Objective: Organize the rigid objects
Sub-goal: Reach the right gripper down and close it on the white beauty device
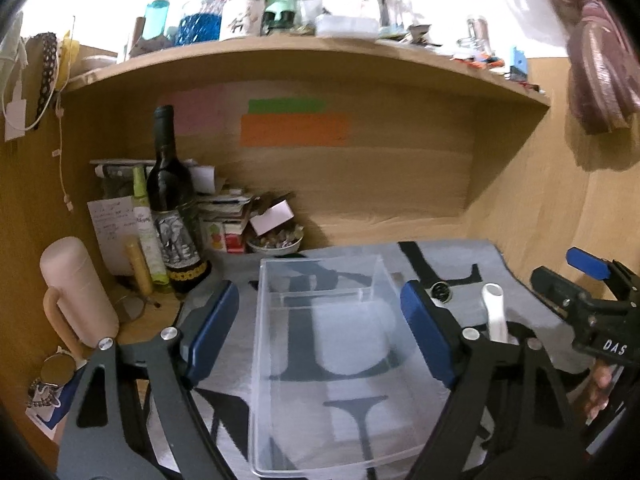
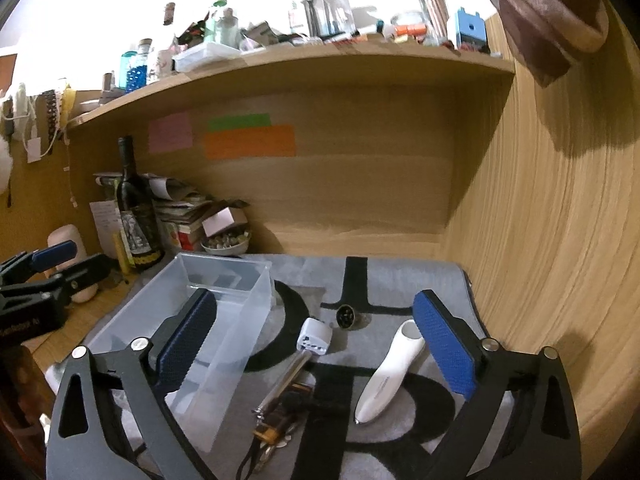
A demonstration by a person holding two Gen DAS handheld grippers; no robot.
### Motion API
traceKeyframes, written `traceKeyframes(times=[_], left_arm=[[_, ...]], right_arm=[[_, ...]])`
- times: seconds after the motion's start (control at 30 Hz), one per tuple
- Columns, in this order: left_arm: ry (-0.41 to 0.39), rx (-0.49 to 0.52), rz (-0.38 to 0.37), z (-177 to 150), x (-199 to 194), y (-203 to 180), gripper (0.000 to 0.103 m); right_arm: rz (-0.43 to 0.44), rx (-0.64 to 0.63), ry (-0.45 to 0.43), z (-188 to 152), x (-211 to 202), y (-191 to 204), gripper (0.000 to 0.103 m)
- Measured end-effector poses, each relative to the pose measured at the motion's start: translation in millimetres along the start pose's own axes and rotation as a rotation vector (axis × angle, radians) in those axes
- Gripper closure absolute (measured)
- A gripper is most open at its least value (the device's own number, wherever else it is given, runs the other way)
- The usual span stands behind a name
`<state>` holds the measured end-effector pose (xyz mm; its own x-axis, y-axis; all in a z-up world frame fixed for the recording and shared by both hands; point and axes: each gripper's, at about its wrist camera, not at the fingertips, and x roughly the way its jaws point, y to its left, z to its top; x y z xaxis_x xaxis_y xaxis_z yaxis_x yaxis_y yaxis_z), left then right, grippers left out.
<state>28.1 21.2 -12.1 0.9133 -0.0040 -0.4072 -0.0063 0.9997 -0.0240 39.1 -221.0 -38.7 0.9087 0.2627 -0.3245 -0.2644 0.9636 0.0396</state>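
A clear plastic bin (image 1: pixel 320 364) lies empty on the grey mat (image 1: pixel 472 264). My left gripper (image 1: pixel 320 336) is open, its blue pads on either side of the bin, not touching it. In the right wrist view the bin (image 2: pixel 208 320) is at left. A white plug adapter (image 2: pixel 315 337), a metal tube with keys (image 2: pixel 280 396), a white handheld device (image 2: pixel 390 376) and a small round dark object (image 2: pixel 345 314) lie on the mat (image 2: pixel 400 276). My right gripper (image 2: pixel 316 352) is open and empty above them.
A wine bottle (image 1: pixel 170 200), pink flask (image 1: pixel 76 292), stacked papers and a bowl of small items (image 1: pixel 276 242) crowd the desk's back left. A cluttered shelf (image 1: pixel 304 50) runs overhead. A wooden side wall (image 2: pixel 540 240) stands right of the mat.
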Motion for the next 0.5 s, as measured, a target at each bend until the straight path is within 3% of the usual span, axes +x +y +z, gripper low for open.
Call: traceKeyframes(times=[0.23,0.5], left_arm=[[0.096,0.009,0.018,0,23,21,0.033],[0.244,0.022,0.022,-3,55,46,0.047]], right_arm=[[-0.025,0.018,0.062,-2,18,-13,0.02],[-0.093,0.022,0.136,-6,37,-31,0.028]])
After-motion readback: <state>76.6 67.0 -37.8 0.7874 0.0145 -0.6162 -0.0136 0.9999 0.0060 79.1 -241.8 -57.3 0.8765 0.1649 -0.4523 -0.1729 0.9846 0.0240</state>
